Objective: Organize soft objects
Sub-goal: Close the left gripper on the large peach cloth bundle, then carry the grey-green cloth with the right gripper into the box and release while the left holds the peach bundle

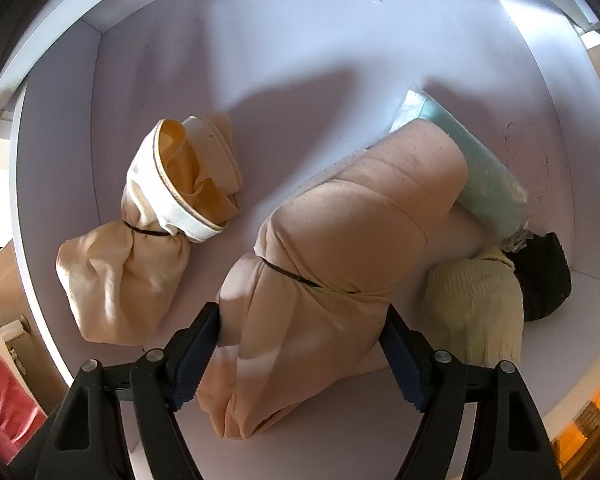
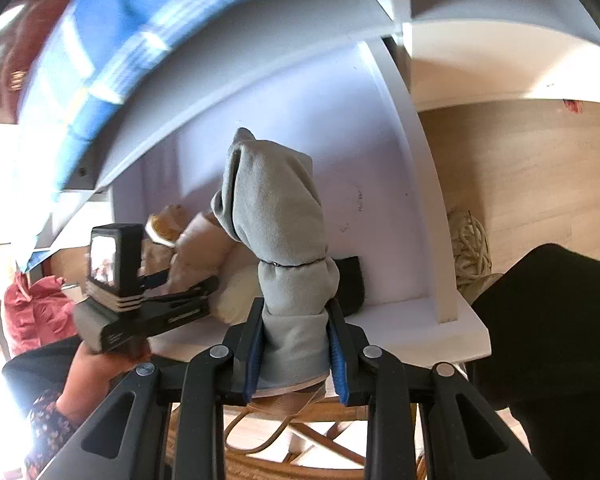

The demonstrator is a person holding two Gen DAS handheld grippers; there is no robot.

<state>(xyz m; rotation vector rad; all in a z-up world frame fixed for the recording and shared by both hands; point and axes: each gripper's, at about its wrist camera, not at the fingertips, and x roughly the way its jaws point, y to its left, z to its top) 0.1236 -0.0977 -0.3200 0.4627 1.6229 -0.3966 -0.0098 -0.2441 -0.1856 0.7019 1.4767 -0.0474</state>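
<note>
Pinched between my right gripper (image 2: 296,344) pads, a grey cloth roll (image 2: 280,232) hangs before the white shelf (image 2: 432,312), ready for stowing. My left gripper (image 1: 302,340) straddles the pink roll (image 1: 340,248) lying inside, jaws spread. Next: find floor space between the beige bundle (image 1: 140,240) and cream roll (image 1: 476,312).

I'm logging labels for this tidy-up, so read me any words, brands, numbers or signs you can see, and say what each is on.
No readable text in either view.
The blue-and-white thing above the shelf: motion-blurred, nothing legible.
The small screen on the left gripper: too small to read.
The bound cloth rolls, pink and grey: no labels.
</note>
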